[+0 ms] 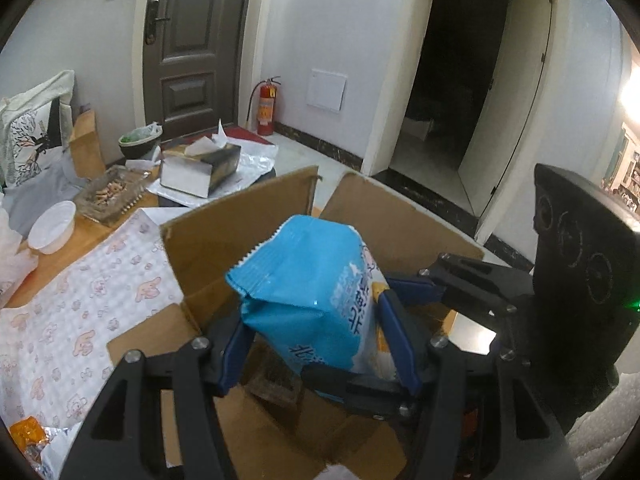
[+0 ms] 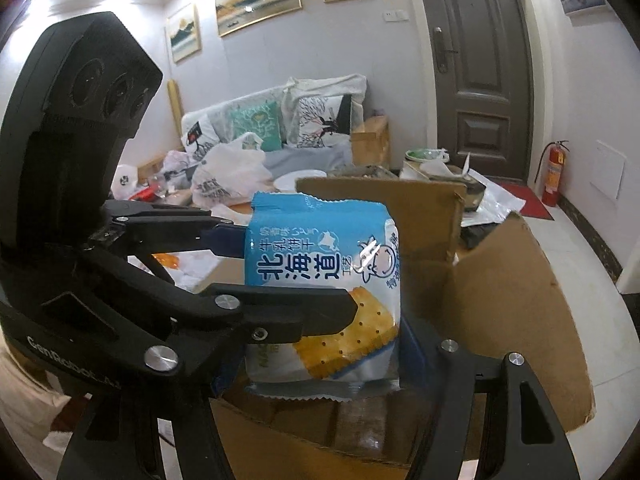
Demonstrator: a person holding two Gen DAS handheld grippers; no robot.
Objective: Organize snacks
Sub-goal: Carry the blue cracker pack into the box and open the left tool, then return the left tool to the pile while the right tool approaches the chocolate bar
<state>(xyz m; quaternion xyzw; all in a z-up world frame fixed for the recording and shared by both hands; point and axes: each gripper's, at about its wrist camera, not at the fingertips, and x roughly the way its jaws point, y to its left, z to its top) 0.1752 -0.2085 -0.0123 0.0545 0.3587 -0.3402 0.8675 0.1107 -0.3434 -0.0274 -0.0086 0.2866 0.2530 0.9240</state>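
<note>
A blue and white cracker packet [image 1: 304, 280] [image 2: 324, 280] hangs upright over an open cardboard box [image 1: 240, 228] [image 2: 504, 304], whose flaps stand up around it. My left gripper [image 1: 316, 332] is shut on the packet, its blue pads pressing the two sides low down. My right gripper [image 2: 316, 360] also grips it; its left pad is hidden behind the left gripper's fingers [image 2: 320, 312]. In the left wrist view the right gripper [image 1: 360, 332] comes in from the right, with the packet between its fingers. Dark contents lie at the box's bottom.
On the table's patterned cloth [image 1: 80, 300] lies an orange snack packet [image 1: 26, 432]. Behind the box are a tissue box [image 1: 200, 168], a glass ashtray [image 1: 112, 196] and a white bowl [image 1: 52, 226]. Plastic bags [image 2: 228, 176] and a sofa [image 2: 280, 120] stand farther back.
</note>
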